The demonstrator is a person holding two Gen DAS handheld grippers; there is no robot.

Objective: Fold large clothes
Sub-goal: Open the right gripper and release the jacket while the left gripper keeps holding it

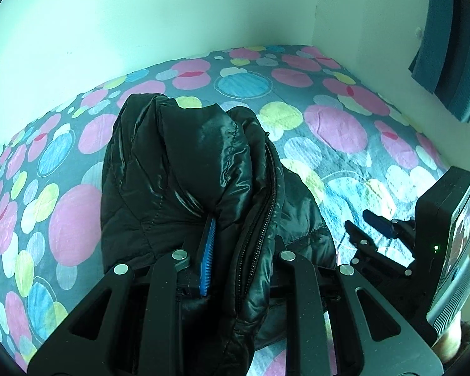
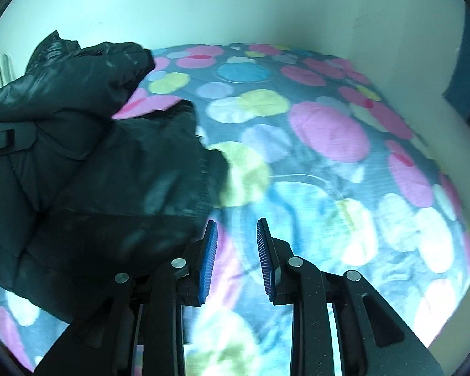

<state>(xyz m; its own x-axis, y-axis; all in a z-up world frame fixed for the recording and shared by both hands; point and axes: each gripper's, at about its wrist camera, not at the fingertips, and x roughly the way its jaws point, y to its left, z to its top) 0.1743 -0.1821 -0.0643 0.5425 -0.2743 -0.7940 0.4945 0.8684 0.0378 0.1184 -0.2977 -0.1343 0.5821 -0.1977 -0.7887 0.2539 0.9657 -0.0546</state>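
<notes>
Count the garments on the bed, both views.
1: a black puffer jacket bunched on the spotted bedspread, its zipper edge clamped in the left gripper. Anything beneath it stays hidden.

Jacket [image 1: 185, 169]: glossy black quilted cloth. Bedsheet [image 1: 329, 125]: matt printed cloth. Tongs [image 2: 236, 260]: matt black plastic, ribbed blue pads [image 2: 210, 260].

Cool teal-tinted light, fisheye bending with dark corners, right view motion-blurred, glare on wall.

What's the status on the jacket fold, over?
Left gripper shut on the black puffer jacket, by its zipper edge. Right gripper open, empty, over the spotted bedspread. Jacket bunched, not yet folded. Nothing in the way.
</notes>
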